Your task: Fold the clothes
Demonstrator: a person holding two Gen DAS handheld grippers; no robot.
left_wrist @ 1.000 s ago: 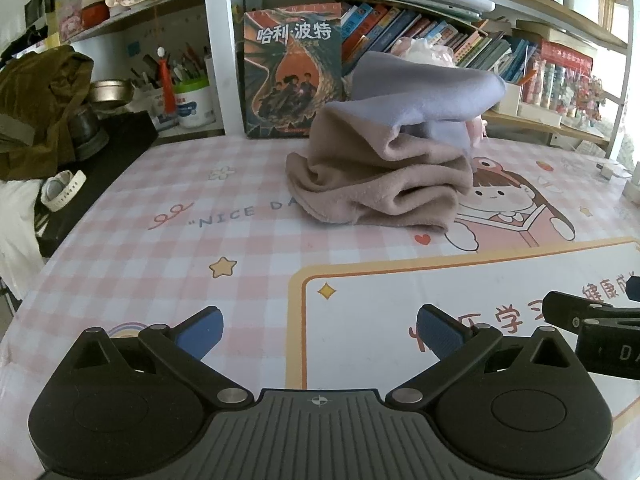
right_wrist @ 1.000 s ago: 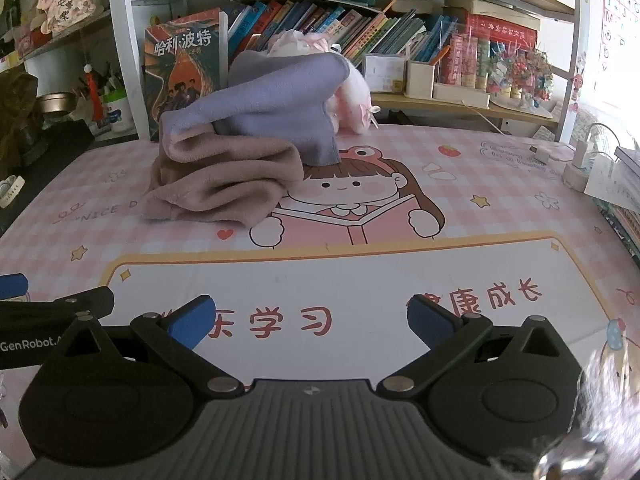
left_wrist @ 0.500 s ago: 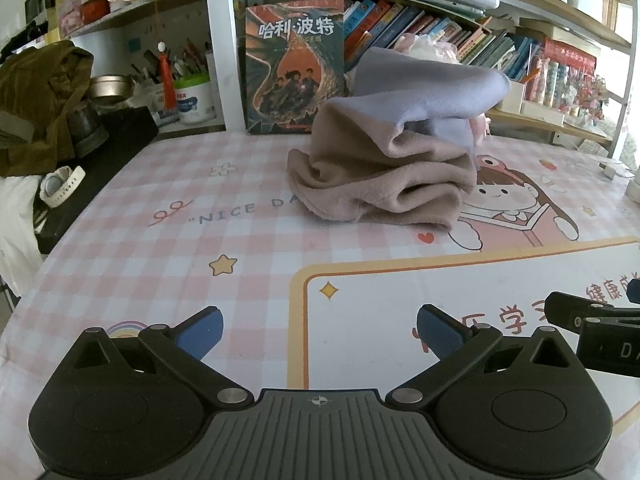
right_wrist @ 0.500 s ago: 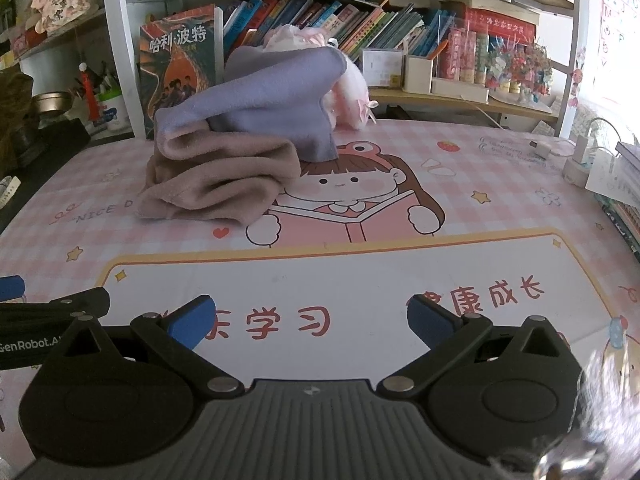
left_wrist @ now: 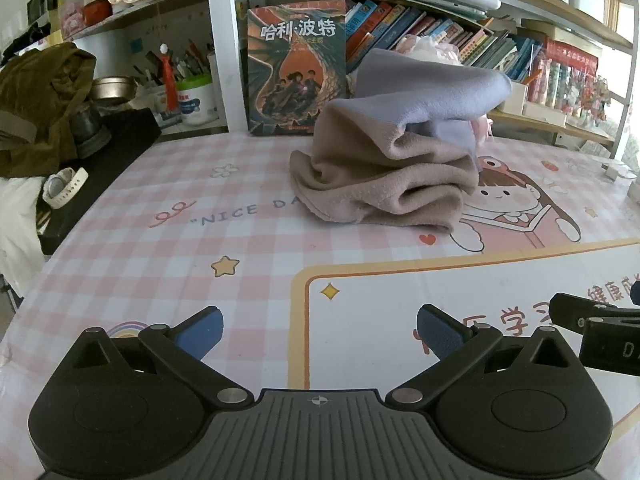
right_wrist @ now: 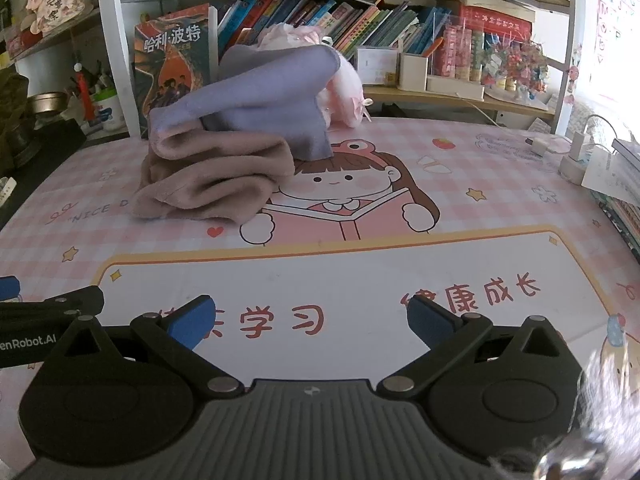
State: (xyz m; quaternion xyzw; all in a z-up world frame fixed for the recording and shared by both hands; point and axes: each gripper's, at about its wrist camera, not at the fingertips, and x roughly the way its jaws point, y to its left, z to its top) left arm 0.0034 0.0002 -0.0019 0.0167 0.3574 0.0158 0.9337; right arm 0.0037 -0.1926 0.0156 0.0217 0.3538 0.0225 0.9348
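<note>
Both tongs, left tongs (left_wrist: 318, 330) and right tongs (right_wrist: 310, 320), gape empty; the heap of clothes (left_wrist: 394, 156) lies well ahead on the worktop (left_wrist: 248, 248), nearer the left, long axis crosswise

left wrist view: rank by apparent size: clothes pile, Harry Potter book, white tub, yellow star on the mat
1. clothes pile
2. Harry Potter book, though it stands farther back, so the true gap is unsure
3. white tub
4. yellow star, smallest despite being nearest
</note>
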